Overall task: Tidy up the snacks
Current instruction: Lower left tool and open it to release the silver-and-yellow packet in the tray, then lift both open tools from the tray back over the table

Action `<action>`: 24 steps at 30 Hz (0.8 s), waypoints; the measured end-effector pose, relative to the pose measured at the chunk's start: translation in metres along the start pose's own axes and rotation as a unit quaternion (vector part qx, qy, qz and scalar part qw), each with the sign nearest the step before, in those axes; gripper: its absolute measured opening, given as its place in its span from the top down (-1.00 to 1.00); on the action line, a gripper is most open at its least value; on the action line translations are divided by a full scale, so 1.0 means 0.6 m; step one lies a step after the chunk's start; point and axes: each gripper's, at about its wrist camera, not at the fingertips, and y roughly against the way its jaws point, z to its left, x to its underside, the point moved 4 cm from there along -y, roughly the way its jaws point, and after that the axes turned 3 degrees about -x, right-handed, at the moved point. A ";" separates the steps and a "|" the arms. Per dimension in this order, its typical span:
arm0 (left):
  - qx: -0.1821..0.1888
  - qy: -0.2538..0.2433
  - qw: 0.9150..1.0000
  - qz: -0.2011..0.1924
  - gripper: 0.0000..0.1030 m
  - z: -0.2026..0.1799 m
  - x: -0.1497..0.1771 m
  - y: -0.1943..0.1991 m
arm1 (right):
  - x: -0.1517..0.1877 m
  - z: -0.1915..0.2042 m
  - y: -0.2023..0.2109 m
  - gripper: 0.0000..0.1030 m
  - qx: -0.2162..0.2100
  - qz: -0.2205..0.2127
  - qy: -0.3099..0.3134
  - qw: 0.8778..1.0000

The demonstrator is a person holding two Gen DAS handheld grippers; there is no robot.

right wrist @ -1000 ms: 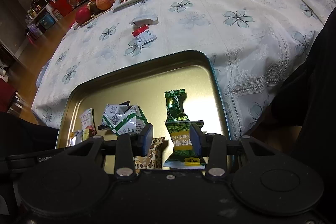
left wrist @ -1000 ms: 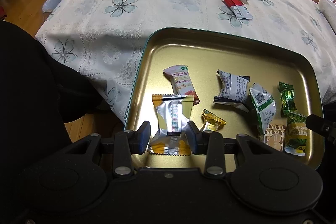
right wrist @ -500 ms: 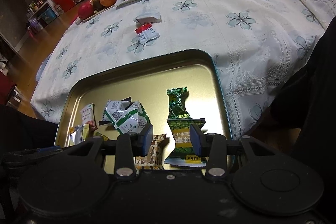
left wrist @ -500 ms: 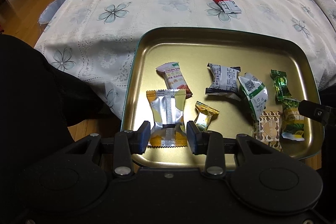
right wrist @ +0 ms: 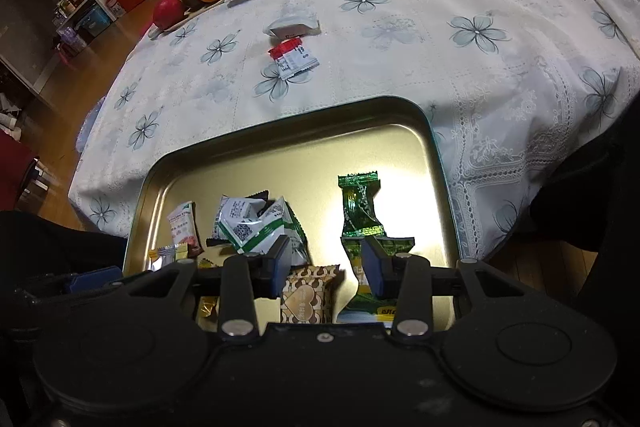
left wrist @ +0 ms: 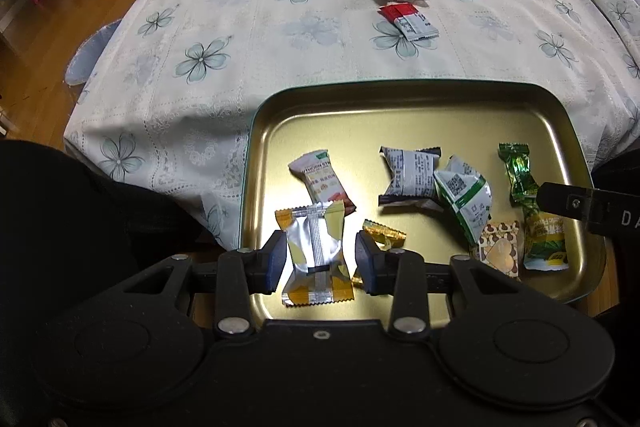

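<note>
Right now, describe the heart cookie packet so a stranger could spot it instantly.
Find the gold tray at the table's near edge. Near its front right corner lies the heart cookie packet, between a white-green pouch and a green pea packet. Only it has a brown pattern with a cream heart.

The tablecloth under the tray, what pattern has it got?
White tablecloth with grey-blue flowers; clearest in the left wrist view.
</note>
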 end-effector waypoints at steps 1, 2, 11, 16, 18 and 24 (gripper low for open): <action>0.000 -0.001 1.000 -0.002 0.10 0.000 -0.007 0.001 | -0.007 0.003 -0.001 0.18 -0.002 0.001 0.002 1.000; 0.001 -0.002 1.000 -0.004 0.10 0.001 -0.014 0.001 | -0.013 0.005 -0.002 0.18 -0.003 0.002 0.002 1.000; 0.001 -0.009 1.000 -0.013 0.10 0.004 -0.084 -0.011 | -0.081 0.020 -0.026 0.18 -0.012 0.009 0.008 1.000; 0.001 -0.006 1.000 -0.017 0.10 0.009 -0.130 -0.025 | -0.122 0.029 -0.048 0.18 -0.011 0.012 0.016 1.000; 0.001 -0.008 1.000 -0.019 0.10 0.009 -0.147 -0.032 | -0.139 0.032 -0.059 0.18 -0.011 0.015 0.017 1.000; 0.002 -0.008 1.000 -0.018 0.10 0.010 -0.203 -0.061 | -0.200 0.041 -0.100 0.18 -0.008 0.022 0.024 0.999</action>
